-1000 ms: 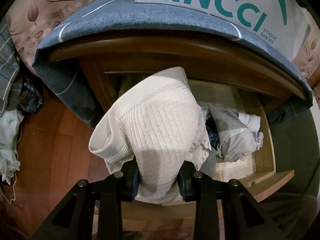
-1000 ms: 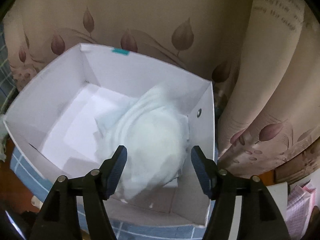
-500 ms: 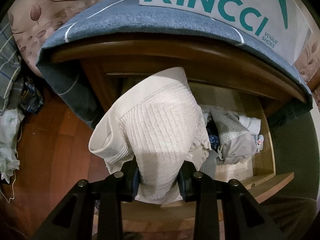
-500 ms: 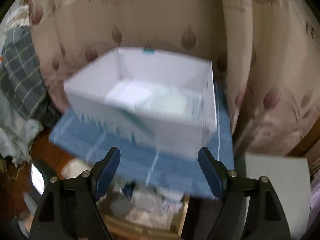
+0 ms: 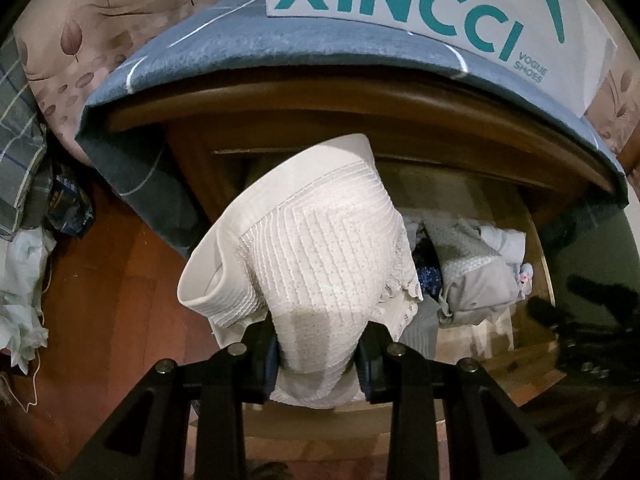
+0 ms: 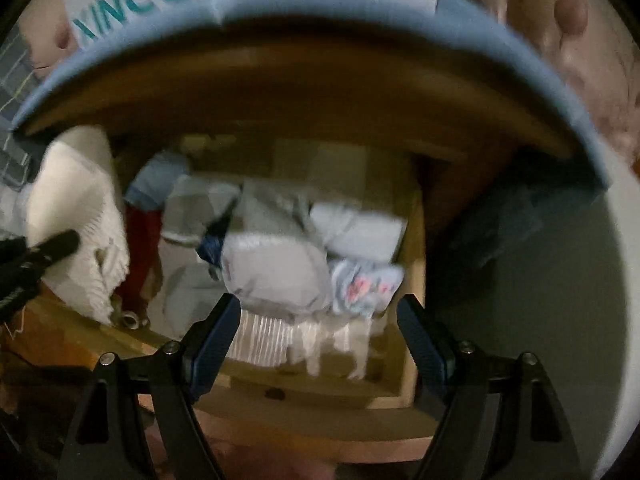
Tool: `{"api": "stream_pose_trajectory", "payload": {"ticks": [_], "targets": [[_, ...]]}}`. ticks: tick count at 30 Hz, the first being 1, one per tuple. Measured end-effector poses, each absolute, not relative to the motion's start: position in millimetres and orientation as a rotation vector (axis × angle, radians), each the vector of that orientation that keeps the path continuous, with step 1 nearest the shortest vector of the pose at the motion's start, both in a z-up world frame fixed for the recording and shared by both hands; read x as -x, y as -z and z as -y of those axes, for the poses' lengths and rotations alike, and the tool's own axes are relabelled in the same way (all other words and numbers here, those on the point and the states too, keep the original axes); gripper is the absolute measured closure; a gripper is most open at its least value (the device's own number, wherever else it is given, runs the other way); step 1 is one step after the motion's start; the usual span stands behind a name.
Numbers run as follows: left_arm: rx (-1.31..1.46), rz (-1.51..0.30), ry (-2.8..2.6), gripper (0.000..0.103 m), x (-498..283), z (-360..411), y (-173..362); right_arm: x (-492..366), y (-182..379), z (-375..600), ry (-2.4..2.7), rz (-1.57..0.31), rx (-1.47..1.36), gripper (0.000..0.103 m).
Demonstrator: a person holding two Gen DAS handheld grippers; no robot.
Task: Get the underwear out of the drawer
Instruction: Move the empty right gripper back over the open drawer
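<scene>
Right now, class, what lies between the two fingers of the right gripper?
Nothing is gripped. In the right wrist view, the right gripper stands open above the drawer; through the gap show a grey garment and a patterned one.

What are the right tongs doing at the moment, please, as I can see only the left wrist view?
Observer: The right tongs are open and empty, poised over the open drawer.
Operator: Which piece lies nearest to them?
Observer: A folded grey garment sits just beyond their tips, with a pale blue printed piece beside it.
Operator: Is anything hidden behind the white underwear that the left tongs hold?
Observer: Yes, something red shows in the drawer next to it; the blur hides what it is.
</scene>
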State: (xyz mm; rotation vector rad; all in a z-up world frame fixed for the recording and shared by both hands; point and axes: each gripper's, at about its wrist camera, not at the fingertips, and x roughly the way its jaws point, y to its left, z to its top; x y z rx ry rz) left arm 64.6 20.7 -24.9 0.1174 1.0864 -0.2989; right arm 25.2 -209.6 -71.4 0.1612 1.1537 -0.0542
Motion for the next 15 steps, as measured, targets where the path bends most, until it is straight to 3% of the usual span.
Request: {"api": "stream_pose_trajectory", "payload": {"ticks": [15], "targets": [[-0.084, -1.05, 0.335, 0.072, -50, -24, -12, -20, 88, 217, 0.055, -1.161, -0.199, 0.024]]}}
